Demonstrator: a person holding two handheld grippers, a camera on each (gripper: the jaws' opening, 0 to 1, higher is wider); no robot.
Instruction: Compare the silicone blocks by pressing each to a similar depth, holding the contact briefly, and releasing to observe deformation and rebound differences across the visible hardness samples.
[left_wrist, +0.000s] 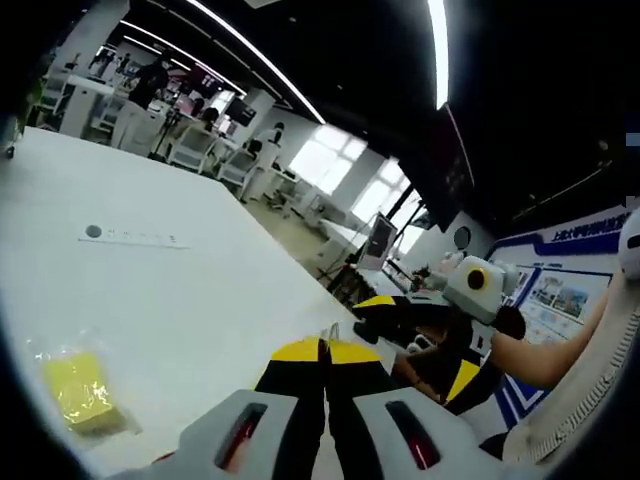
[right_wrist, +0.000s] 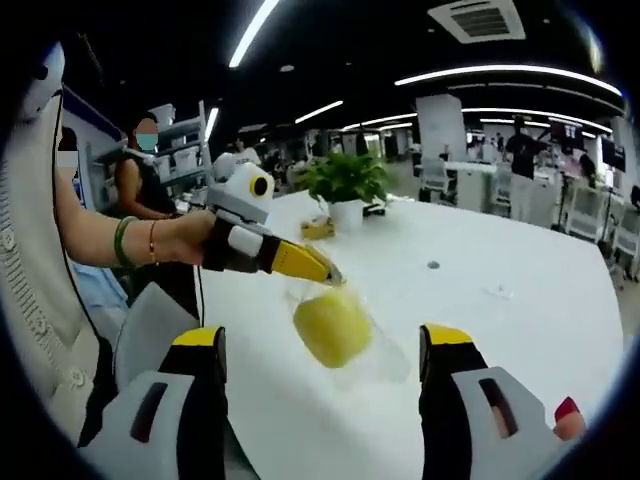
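Block in bag: a rounded yellow block (right_wrist: 332, 326) in a clear, crinkly plastic bag (right_wrist: 375, 350), hanging above the table (right_wrist: 520, 300).
Left gripper (right_wrist: 330, 272): jaws closed, yellow tips pinching the bag's top edge; held out level by a hand (right_wrist: 185, 238) with bracelets.
Right gripper (right_wrist: 330, 390): jaws spread wide, nothing between them, either side of the block.
Second block: a yellow, squarish block (left_wrist: 80, 392) in wrinkled wrap, flat on the smooth white table.
Plant (right_wrist: 347, 183): leafy, white pot, far end.
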